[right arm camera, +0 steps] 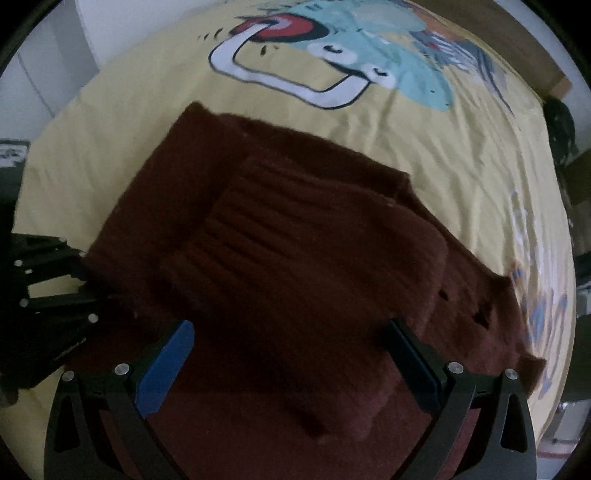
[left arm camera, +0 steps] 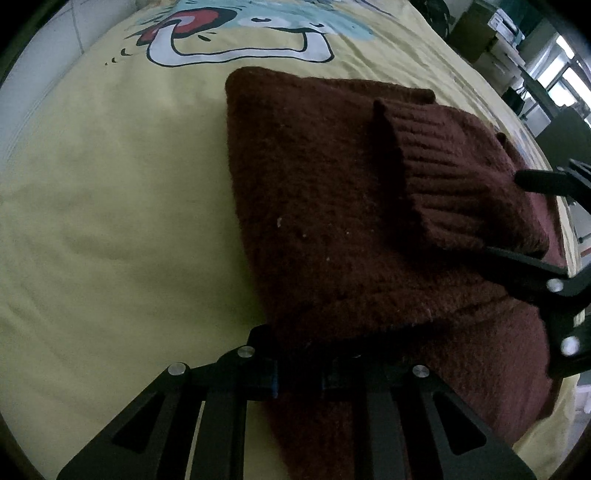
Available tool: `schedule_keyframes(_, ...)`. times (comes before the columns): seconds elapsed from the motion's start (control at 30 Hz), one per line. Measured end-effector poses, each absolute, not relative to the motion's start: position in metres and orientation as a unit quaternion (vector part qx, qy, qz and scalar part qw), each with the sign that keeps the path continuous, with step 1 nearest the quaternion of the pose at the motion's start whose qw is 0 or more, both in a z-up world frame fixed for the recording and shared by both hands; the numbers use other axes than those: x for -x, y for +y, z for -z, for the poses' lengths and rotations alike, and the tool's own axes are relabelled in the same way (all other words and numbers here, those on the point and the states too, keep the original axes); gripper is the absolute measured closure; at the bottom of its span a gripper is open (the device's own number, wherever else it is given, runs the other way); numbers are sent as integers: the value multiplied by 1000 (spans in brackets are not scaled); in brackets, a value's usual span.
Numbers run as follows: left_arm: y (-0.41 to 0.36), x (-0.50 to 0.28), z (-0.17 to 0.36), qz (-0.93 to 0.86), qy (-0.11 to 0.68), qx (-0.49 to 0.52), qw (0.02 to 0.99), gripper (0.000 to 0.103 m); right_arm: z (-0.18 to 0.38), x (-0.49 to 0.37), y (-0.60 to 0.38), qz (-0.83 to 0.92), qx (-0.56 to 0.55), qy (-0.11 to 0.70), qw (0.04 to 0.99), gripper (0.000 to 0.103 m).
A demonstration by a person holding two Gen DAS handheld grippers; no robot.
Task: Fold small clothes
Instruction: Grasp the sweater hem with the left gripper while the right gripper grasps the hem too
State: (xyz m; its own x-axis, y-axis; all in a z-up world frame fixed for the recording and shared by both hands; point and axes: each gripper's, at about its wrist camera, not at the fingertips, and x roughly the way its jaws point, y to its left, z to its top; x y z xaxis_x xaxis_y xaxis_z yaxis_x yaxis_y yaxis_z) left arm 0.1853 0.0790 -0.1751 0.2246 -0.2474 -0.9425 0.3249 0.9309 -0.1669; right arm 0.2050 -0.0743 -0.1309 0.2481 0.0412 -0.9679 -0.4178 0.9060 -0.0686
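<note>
A dark maroon knitted sweater [left arm camera: 332, 206] lies partly folded on a yellow bedsheet [left arm camera: 110, 192], with a ribbed cuff or hem [left arm camera: 443, 173] folded on top. My left gripper [left arm camera: 299, 365] is shut on the sweater's near folded edge. In the right wrist view the sweater [right arm camera: 295, 258] fills the middle. My right gripper [right arm camera: 291, 350] is open, its blue-padded fingers [right arm camera: 166, 365] spread wide over the sweater's near part. The right gripper shows at the right edge of the left view [left arm camera: 546, 280]; the left gripper shows at the left edge of the right view [right arm camera: 48, 284].
The sheet carries a large cartoon print [left arm camera: 236, 33] at the far side, also in the right wrist view [right arm camera: 332, 55]. Shelves and windows [left arm camera: 535, 66] stand beyond the bed's right edge. A white wall [right arm camera: 44, 74] is at the far left.
</note>
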Motion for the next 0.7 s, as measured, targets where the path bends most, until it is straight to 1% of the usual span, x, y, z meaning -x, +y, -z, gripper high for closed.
schedule_keyframes(0.07,79,-188,176,184,597,-31,780,91,137,-209,-70,-144,163,599,771,2)
schedule_keyframes(0.1,82,-188,177,184,599,-29,779,91,140,-210,-68,-140,166,601,769,7)
schedule_keyframes(0.13,83,-189,177,184,599,-27,778,91,142,-211,-66,-139,167,603,768,14)
schedule_keyframes(0.17,84,-189,177,185,600,-27,778,91,145,-212,-64,-140,167,604,767,18)
schedule_keyframes(0.2,85,-189,177,185,600,-28,778,91,148,-213,-63,-141,168,604,767,25)
schedule_keyframes(0.27,85,-189,177,185,600,-33,777,90,152,-212,-60,-142,172,601,768,32)
schedule_keyframes(0.3,85,-189,177,185,601,-34,777,90,153,-211,-59,-143,176,597,769,46)
schedule_keyframes(0.33,85,-182,179,185,601,-35,777,90,151,-209,-60,-140,184,591,773,66)
schedule_keyframes(0.4,86,-182,178,186,600,-32,777,90,147,-208,-65,-136,184,580,781,80)
schedule_keyframes(0.43,88,-181,178,187,599,-31,778,90,144,-207,-72,-138,170,579,785,83)
schedule_keyframes(0.5,90,-180,178,188,599,-28,778,90,137,-207,-86,-137,149,575,793,84)
schedule_keyframes(0.7,87,-184,177,187,601,-29,777,90,108,-193,-150,-126,35,566,814,84)
